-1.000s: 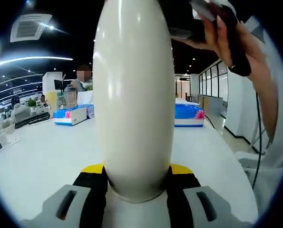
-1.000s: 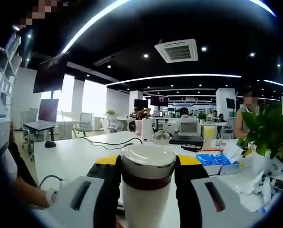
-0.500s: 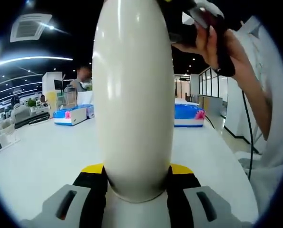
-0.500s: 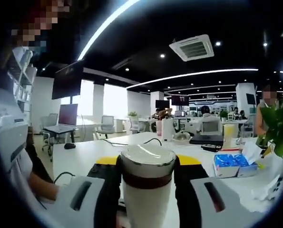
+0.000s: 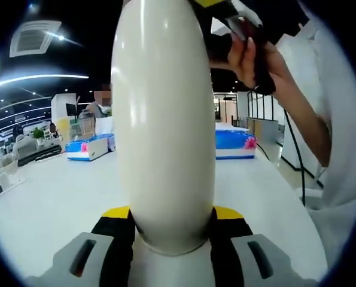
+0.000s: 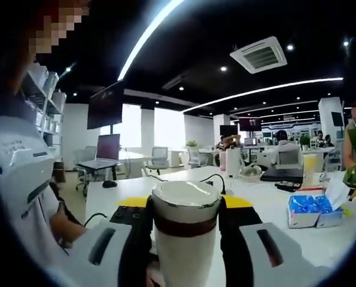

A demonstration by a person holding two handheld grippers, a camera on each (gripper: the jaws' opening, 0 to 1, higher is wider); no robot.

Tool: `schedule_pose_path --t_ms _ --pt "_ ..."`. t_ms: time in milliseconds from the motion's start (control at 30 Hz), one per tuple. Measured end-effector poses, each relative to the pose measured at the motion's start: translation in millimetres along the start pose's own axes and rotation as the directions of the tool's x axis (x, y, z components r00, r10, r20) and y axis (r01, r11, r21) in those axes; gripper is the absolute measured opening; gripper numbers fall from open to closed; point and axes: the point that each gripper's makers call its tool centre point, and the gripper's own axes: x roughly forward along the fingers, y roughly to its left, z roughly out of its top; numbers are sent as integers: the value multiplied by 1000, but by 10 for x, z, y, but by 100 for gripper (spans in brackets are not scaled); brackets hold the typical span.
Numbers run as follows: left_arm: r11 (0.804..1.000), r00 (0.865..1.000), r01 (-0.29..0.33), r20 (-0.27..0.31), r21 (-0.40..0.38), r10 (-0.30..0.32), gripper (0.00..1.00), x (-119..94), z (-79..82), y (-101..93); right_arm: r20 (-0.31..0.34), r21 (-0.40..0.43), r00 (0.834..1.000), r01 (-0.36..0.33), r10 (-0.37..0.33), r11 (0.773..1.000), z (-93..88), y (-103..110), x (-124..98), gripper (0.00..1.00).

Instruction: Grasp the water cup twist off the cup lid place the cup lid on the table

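In the left gripper view, the left gripper (image 5: 172, 222) has its two jaws closed against the lower end of the white water cup (image 5: 163, 119). The black pads with yellow tips touch the cup body on both sides, so the jaws are open just as wide as the cup. The cup stands up tall between them and reaches to the top of the view. Behind it lies the white bench (image 5: 52, 197), with blue boxes (image 5: 89, 146) far on it. At the upper right, a person's hand (image 5: 249, 57) holds a dark handle near the top of the cup.

In the right gripper view, the right gripper (image 6: 185, 210) has its jaws closed on the upper part of the cup. The black pads press on both sides, at the level of the dark brown band (image 6: 185, 226) and the cup lid (image 6: 186, 198). The lid is white with a shiny rim and sits on the cup; from this view one cannot tell if it is loose or tight. The cup is held above the bench, between the two grippers. To the right on the bench, a blue tissue box (image 6: 312, 209) stands, well apart from the cup. At the left edge, a person's white sleeve (image 6: 19, 179) shows.
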Motion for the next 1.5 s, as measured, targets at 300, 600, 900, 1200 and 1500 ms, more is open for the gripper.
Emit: schedule_pose_path --t_ms 300,600,900,1200,1500 --pt "1000 1000 -4 1 -6 4 51 1 2 -1 -4 21 991 -134 134 991 -1 21 14 46" --pt "1000 1000 -6 2 -10 6 51 -1 0 1 1 58 958 -286 286 957 -12 62 23 46" --pt "1000 1000 -5 2 -16 5 50 -1 -5 4 -9 73 929 -368 369 927 -22 83 31 46" --pt "1000 1000 -5 -3 -24 5 50 5 -14 8 -14 67 881 -470 472 880 -30 120 13 46" --pt "1000 1000 8 -8 -26 -8 50 28 -17 -7 -11 80 813 -579 582 811 -45 144 -3 46"
